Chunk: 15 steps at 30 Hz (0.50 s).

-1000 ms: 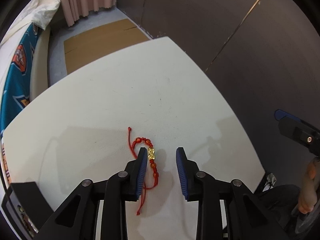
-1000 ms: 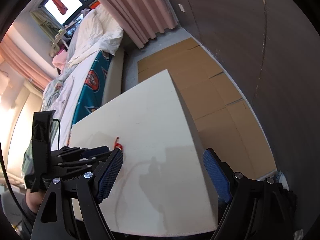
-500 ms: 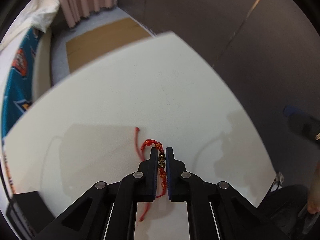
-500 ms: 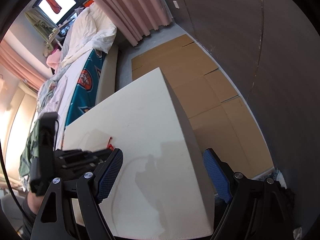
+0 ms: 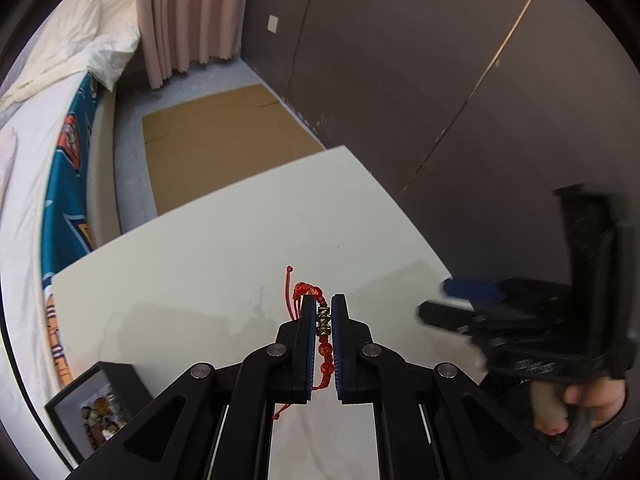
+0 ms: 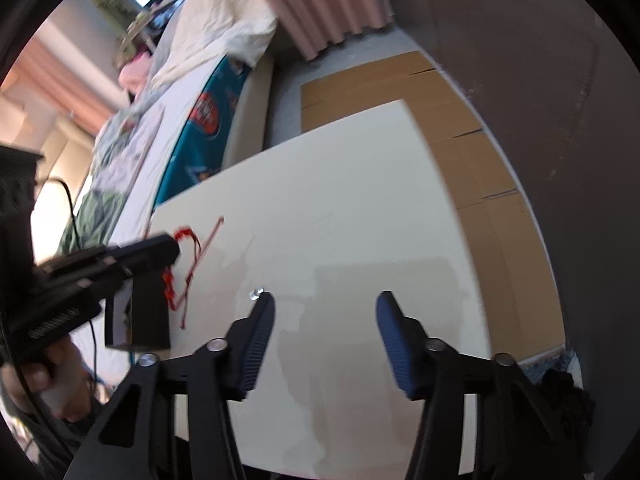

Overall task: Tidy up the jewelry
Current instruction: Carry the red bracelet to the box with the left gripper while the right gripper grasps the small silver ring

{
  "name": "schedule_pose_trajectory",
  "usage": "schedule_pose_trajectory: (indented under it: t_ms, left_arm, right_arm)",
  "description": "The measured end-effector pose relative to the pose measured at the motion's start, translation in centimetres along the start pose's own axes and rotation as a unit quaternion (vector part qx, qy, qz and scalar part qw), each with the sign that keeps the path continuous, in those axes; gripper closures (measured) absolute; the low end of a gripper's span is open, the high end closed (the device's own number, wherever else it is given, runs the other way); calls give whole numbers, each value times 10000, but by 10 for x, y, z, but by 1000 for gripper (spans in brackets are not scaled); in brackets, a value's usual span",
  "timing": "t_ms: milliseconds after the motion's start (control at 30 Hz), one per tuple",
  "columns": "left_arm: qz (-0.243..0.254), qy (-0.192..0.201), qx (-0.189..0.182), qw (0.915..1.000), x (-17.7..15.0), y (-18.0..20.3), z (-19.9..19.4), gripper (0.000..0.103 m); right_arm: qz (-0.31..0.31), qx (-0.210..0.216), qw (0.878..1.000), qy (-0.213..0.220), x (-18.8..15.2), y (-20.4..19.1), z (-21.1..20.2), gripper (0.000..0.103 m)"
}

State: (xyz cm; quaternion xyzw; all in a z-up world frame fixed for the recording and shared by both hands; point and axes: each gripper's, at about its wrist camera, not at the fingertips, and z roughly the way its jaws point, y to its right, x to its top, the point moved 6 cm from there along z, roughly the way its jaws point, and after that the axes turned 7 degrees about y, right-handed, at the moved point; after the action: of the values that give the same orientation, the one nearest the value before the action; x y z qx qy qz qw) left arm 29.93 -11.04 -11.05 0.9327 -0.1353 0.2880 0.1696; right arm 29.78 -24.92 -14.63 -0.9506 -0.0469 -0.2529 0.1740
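1 bracelet (image 5: 323, 322) pinched in left gripper (image 5: 323, 304) | right gripper (image 6: 325, 304) spread | 1 box (image 5: 98, 408)

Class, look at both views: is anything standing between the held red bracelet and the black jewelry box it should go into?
Nothing visible does. The left gripper holds the red bracelet; the black jewelry box sits open at the table's near-left corner, bare tabletop between.

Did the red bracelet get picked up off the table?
Yes. The left gripper is shut on the red bracelet, which earlier lay flat on the white table; now it dangles above it.
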Motion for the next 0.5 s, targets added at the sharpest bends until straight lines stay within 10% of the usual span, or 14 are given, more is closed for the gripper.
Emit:
schedule_pose_trajectory:
  t_ms: [500]
  left_arm:
    - [-248,352,394,9983,-15,-59,-54,96]
  right_arm:
    - [-719,-176,9959,-523,-10,-65,53,73]
